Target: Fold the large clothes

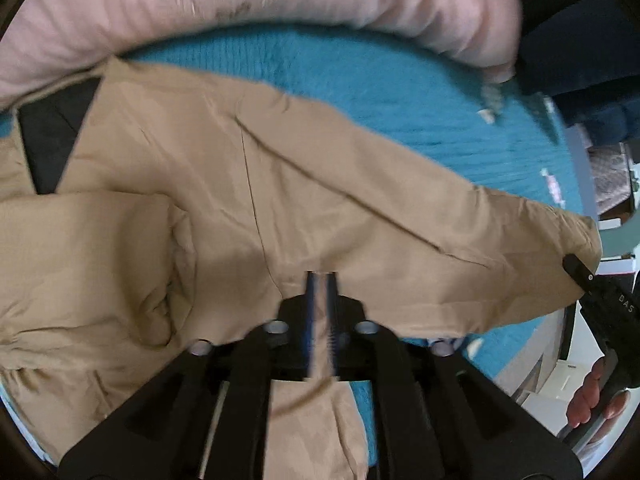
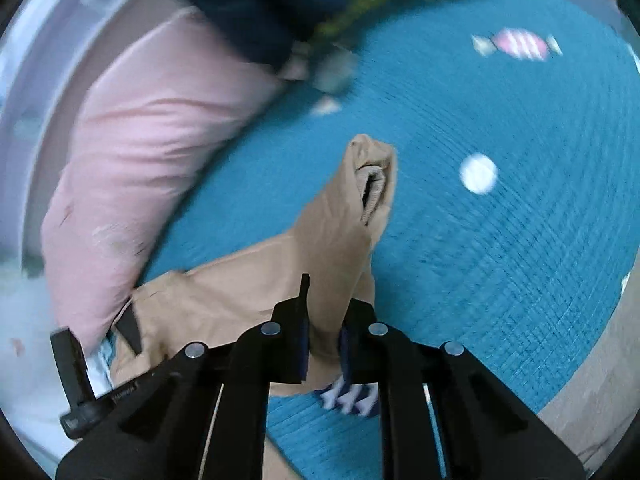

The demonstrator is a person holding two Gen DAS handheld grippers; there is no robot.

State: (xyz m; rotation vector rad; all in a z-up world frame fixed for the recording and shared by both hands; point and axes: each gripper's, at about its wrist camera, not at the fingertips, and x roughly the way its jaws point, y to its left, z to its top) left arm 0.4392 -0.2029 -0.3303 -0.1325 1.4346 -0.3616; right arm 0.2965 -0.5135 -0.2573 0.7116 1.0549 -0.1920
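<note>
Cloth fills most of what the left gripper (image 1: 320, 280) looks down on: a tan jacket (image 1: 224, 184) spread across a teal knitted blanket (image 1: 400, 92), with a pink pillow (image 1: 280, 0) lying along its far side. The left fingers (image 1: 310, 300) are drawn close together, and a thin fold of the tan cloth runs up between their blue pads, so they are pinching the jacket near its middle. From there the sleeve stretches off to the right, where the tip of the right gripper (image 1: 580, 272) meets the cuff.

Seen from the right gripper (image 2: 324, 312), the sleeve passes straight between its fingers (image 2: 298, 320), which clamp it from both sides. The ribbed cuff (image 2: 374, 184) stands up just beyond the fingertips, above the blanket. A dark blue garment (image 2: 248, 8) lies blurred at the far edge, beside the pillow.
</note>
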